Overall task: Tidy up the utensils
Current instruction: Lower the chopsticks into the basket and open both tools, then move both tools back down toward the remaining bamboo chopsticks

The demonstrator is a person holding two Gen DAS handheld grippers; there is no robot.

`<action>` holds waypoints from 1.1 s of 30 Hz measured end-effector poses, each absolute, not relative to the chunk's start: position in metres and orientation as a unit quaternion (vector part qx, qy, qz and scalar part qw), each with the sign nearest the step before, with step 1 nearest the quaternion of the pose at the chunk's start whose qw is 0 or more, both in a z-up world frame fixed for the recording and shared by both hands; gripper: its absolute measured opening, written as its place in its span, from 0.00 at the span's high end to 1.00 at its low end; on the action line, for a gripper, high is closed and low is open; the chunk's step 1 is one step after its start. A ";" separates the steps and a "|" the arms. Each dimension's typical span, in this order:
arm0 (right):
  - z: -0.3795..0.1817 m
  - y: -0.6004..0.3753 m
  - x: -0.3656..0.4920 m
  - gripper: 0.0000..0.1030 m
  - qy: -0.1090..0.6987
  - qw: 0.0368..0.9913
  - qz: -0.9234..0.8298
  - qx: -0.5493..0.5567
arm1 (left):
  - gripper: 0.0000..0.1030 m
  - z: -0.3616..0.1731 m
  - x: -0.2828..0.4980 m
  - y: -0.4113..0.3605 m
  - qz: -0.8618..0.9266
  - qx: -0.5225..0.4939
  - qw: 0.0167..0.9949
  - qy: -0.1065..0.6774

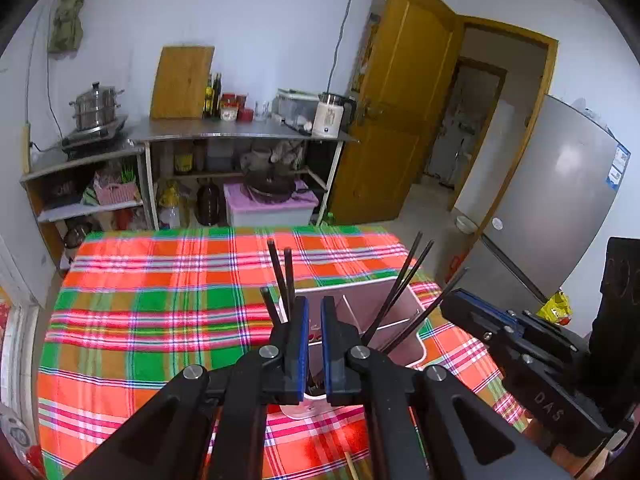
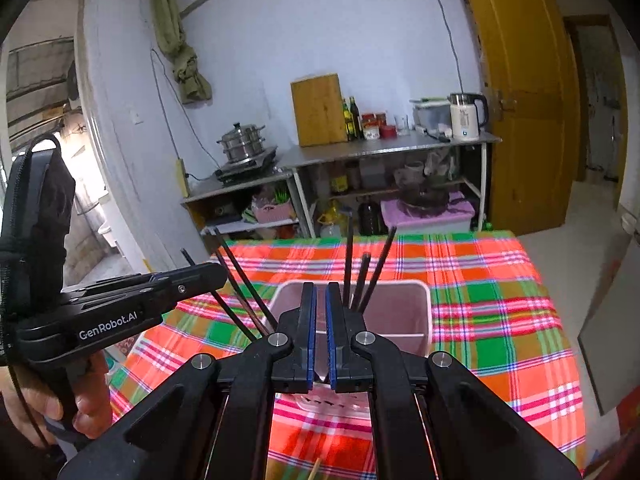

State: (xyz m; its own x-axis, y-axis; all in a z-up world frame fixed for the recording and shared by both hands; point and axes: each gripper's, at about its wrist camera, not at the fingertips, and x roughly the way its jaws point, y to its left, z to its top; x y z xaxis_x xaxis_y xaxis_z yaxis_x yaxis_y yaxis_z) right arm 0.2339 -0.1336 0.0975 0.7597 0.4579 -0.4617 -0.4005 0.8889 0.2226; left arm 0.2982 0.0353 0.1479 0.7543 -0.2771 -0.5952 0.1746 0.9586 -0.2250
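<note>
Slim black chopsticks (image 2: 362,280) in boxy pink plastic holder (image 2: 416,316)

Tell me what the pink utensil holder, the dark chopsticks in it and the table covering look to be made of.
Pink utensil holder: likely moulded plastic, smooth matt walls with a thin divider inside. Dark chopsticks: thin, uniformly black sticks with a dull finish; plastic, lacquered wood or alloy, which one can't be told. Table covering: plaid woven-looking cloth in orange, green and pink, draping over the table edge.
</note>
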 end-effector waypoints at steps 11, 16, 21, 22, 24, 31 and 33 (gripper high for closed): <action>0.114 -0.162 0.176 0.94 0.231 0.944 0.226 0.068 | 0.95 0.162 0.223 0.039 -0.128 -0.071 0.949 0.280; 0.100 -0.174 0.144 0.94 0.240 0.944 0.217 0.069 | 0.95 0.143 0.180 0.038 -0.124 -0.081 0.949 0.279; 0.082 -0.180 0.115 0.94 0.253 0.941 0.214 0.067 | 0.95 0.123 0.146 0.032 -0.123 -0.085 0.947 0.283; 0.077 -0.180 0.109 0.94 0.256 0.941 0.213 0.063 | 0.95 0.118 0.137 0.029 -0.122 -0.084 0.948 0.282; 0.069 -0.180 0.097 0.94 0.261 0.940 0.210 0.059 | 0.95 0.112 0.126 0.028 -0.119 -0.082 0.948 0.283; 0.043 -0.186 0.063 0.94 0.274 0.939 0.203 0.047 | 0.93 0.088 0.090 0.015 -0.112 -0.070 0.948 0.290; 0.036 -0.186 0.056 0.94 0.280 0.938 0.201 0.045 | 0.93 0.078 0.083 0.012 -0.114 -0.066 0.945 0.299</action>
State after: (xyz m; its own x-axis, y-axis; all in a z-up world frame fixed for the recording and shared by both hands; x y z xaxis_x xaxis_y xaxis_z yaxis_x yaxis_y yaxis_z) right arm 0.0565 -0.1856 0.0365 0.7623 0.4016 -0.5076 -0.3515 0.9154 0.1963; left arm 0.0835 0.0117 0.0783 0.7954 -0.2542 -0.5502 0.1753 0.9655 -0.1927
